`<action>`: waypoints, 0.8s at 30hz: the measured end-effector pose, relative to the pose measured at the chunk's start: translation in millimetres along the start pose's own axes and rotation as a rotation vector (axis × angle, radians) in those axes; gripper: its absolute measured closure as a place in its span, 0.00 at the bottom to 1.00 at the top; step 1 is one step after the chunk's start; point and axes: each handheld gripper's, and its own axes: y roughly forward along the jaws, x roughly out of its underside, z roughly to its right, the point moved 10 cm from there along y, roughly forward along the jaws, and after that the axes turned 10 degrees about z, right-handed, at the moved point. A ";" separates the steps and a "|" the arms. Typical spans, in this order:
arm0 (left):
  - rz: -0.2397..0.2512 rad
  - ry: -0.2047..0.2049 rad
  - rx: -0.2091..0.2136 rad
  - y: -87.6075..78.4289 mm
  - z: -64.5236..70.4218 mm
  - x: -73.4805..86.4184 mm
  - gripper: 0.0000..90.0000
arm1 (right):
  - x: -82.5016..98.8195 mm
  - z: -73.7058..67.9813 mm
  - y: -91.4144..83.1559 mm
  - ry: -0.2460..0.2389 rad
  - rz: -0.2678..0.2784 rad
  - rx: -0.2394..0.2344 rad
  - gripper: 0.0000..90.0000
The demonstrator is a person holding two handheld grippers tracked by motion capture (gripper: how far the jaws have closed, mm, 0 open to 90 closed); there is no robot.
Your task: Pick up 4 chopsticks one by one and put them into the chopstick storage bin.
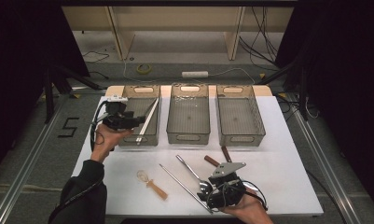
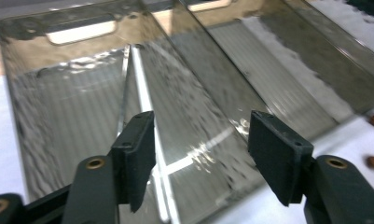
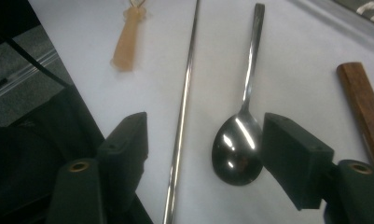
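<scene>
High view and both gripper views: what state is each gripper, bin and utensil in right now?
Left gripper: open, above the left bin.
Right gripper: open, over the spoon and rod.
Left bin: holds one long pale stick leaning inside.
Middle bin: empty.
Right bin: empty.
Spoon: flat on the table, bowl up.
Metal rod: flat on the table.
Whisk: flat on the table.
</scene>
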 end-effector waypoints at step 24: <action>-0.028 0.140 0.119 -32.1 74.4 36.3 0.27 | 25.1 -16.3 14.5 -0.058 -0.147 -0.003 0.58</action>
